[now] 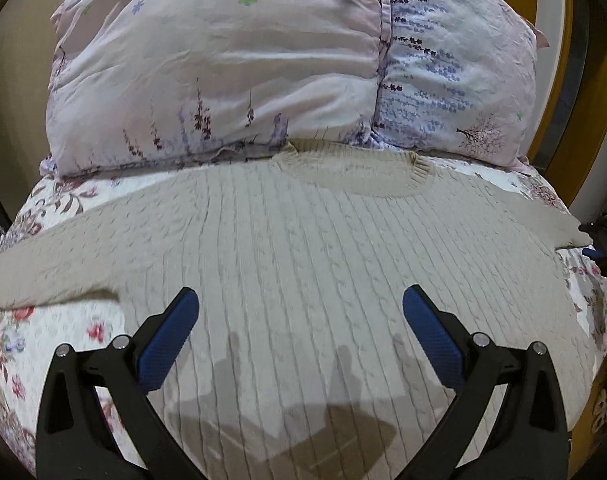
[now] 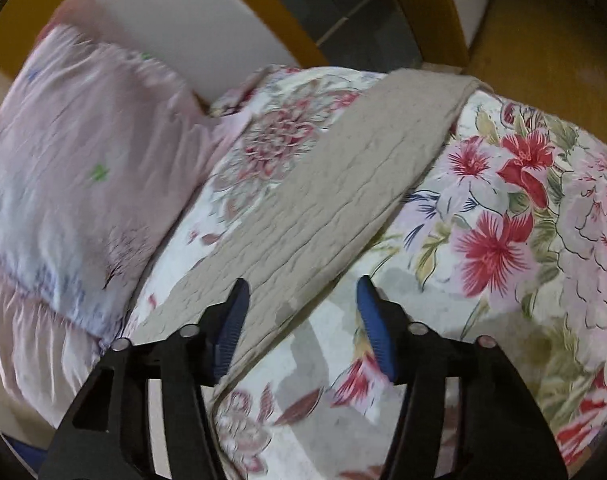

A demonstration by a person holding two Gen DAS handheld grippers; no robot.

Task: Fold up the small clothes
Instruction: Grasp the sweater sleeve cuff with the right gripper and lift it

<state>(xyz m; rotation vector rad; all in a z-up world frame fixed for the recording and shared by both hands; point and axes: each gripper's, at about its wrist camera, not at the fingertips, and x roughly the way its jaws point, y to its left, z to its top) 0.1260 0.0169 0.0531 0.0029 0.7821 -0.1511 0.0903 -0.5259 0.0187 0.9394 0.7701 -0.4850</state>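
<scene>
- While both wrist views look down onto the bed, we note a beige cable-knit sweater [image 1: 303,248] spread flat across the centre of the left wrist frame, its ribbed collar [image 1: 355,168] toward the top, touching the lower edge of the pillows.
- We see the left gripper [image 1: 301,316] at the bottom of that frame with its jaws wide apart; the blue pads [image 1: 171,340] hang above the sweater body and nothing lies between them. Its shadow falls on the knit at lower centre.
- One sleeve [image 1: 43,264] runs off toward the left edge of the left wrist frame; the other reaches the right edge, where a dark tool tip with a blue part shows, too small for us to read.
- We record the right gripper [image 2: 303,320] at the bottom of the right wrist frame, jaws parted. The sleeve [image 2: 343,184] runs diagonally from the upper right down to the lower centre, and its lower edge passes between the pads; we see no pad pressing on it. This view is blurred.
- Under the sweater lies a floral quilt [image 2: 503,220], with red and pink blooms filling the right half of the right wrist frame.
- Two pale pink pillows [image 1: 223,80] with lavender print fill the top of the left wrist frame; one of them [image 2: 83,160] sits at the left of the right wrist frame.
- A yellow wooden bed frame [image 2: 543,60] shows at the upper right.
</scene>
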